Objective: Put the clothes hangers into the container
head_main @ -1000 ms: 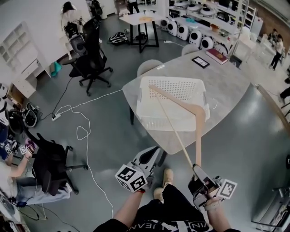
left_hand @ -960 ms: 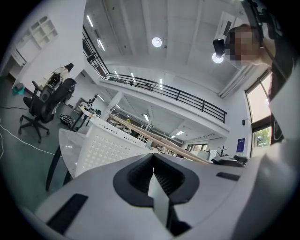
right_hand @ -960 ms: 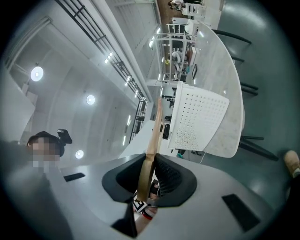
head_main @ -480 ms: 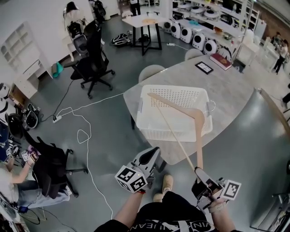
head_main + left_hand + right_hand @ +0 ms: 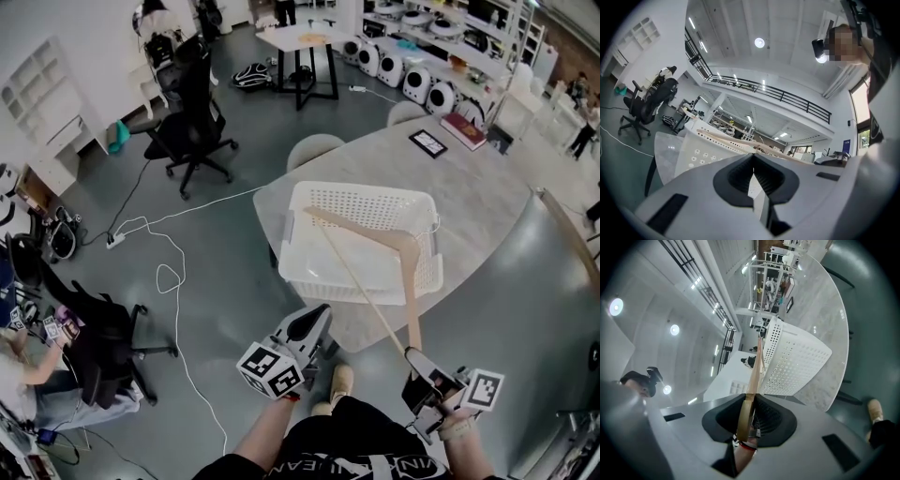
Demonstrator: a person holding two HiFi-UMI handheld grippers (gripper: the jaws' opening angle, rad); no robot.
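Jaws of right gripper (image 5: 746,423) around hanger (image 5: 754,372)

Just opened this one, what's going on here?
A person works with two hand-held grippers at a grey table. The right hand-held gripper is clamped on one end of a wooden clothes hanger, whose far end reaches out over the white perforated basket on the table. The left hand-held gripper is shut and empty, held near the table's edge. The hanger is not yet released into the basket.
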